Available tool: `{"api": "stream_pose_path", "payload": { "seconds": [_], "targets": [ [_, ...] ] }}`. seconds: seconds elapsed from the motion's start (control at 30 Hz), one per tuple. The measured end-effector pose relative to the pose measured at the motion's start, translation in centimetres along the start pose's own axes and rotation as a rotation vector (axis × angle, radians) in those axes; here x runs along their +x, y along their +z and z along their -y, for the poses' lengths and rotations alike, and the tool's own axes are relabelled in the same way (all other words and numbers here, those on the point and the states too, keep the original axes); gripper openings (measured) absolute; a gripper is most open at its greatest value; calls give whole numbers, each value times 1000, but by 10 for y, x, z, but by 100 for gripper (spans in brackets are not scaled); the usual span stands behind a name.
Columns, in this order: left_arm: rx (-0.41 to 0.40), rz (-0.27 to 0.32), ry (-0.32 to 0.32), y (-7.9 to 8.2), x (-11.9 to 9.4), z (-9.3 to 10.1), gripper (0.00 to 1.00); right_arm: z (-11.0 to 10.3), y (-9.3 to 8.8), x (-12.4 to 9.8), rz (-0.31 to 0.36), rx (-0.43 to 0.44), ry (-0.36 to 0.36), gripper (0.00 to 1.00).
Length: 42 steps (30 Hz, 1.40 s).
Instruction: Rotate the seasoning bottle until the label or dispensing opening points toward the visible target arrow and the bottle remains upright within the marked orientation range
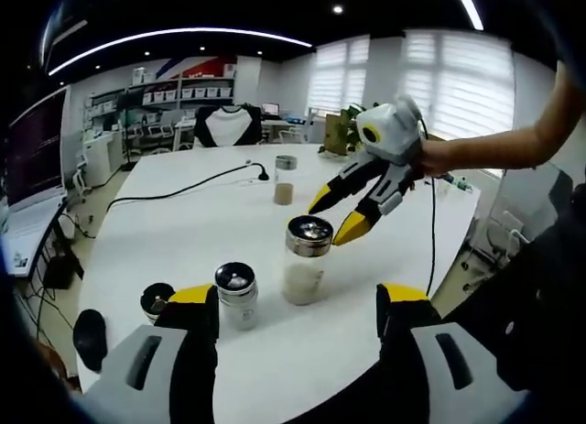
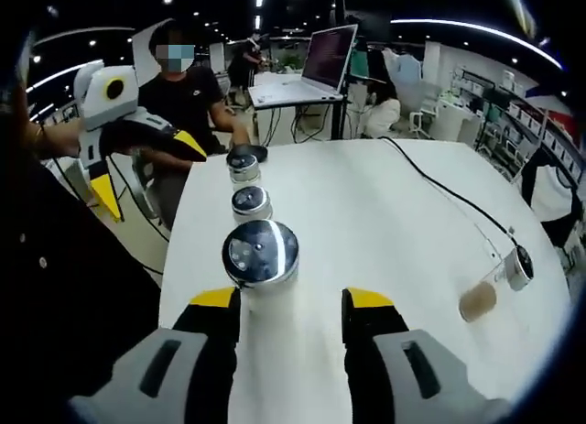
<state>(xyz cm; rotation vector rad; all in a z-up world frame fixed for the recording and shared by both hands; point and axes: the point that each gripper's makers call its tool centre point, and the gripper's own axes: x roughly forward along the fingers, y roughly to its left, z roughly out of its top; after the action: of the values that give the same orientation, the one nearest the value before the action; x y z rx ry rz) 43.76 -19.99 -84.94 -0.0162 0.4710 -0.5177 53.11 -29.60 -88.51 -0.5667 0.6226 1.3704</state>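
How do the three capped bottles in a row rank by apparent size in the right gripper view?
1. Nearest bottle, largest.
2. Middle bottle.
3. Farthest bottle, smallest.
Nearness to the camera drives this; true sizes are unsure.

white table (image 1: 211, 213) | three shaker jars (image 1: 305, 259), a lying bottle (image 2: 494, 291), black cable (image 1: 183, 188)

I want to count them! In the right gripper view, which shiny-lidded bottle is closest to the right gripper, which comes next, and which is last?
1. The big bottle, just ahead of the right gripper, a little left of the gap between its jaws.
2. The middle bottle, straight behind the first.
3. The far bottle, near the table's far edge, beside a dark lid.
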Motion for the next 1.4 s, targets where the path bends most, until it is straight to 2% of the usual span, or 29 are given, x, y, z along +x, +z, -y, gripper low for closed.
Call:
{"api": "stream_pose_path", "payload": {
  "seconds": [0.07, 0.17, 0.23, 0.27, 0.4, 0.47, 0.53, 0.57, 0.67, 0.77, 0.87, 1.03, 1.13, 1.23, 1.27, 1.33, 1.4],
  "targets": [
    [-4, 2, 4, 1, 1, -2, 74, 11, -5, -5, -18, -2, -28, 42],
    [-9, 2, 14, 2, 1, -3, 74, 40, -9, -13, -7, 53, -93, 42],
    [48, -36, 38, -1, 2, -6, 74, 54, -12, -18, -12, 74, -123, 42],
    [47, -37, 35, 0, 4, -5, 74, 61, -12, -20, -9, 79, -145, 42],
    [-21, 19, 20, 10, 7, -4, 74, 96, -13, -33, 8, 138, -236, 42],
    [-23, 26, 25, 15, 8, -6, 74, 122, -11, -43, 36, 185, -290, 42],
    [-37, 85, 18, 25, 10, -6, 74, 141, -7, -52, 79, 245, -320, 42],
    [-60, 96, 24, 28, 11, -8, 75, 154, -6, -57, 95, 265, -343, 42],
    [-39, 98, 23, 34, 14, -7, 79, 181, -8, -67, 96, 281, -403, 42],
    [-19, 102, 18, 39, 16, -6, 83, 201, -7, -70, 100, 290, -430, 42],
    [-11, 98, 15, 43, 19, -6, 91, 218, -7, -68, 102, 304, -454, 42],
    [13, 95, 28, 47, 20, -10, 92, 247, -16, -53, 79, 324, -472, 42],
    [12, 97, 27, 48, 17, -10, 93, 258, -20, -44, 63, 330, -484, 42],
    [10, 96, 22, 47, 16, -8, 94, 265, -16, -37, 53, 327, -490, 44],
    [11, 81, 31, 44, 15, -9, 94, 262, -9, -31, 53, 329, -496, 43],
    [16, 67, 36, 40, 15, -9, 94, 274, -16, -31, 50, 337, -508, 43],
    [14, 63, 39, 39, 15, -10, 94, 276, -16, -27, 50, 337, -514, 43]
  ]
}}
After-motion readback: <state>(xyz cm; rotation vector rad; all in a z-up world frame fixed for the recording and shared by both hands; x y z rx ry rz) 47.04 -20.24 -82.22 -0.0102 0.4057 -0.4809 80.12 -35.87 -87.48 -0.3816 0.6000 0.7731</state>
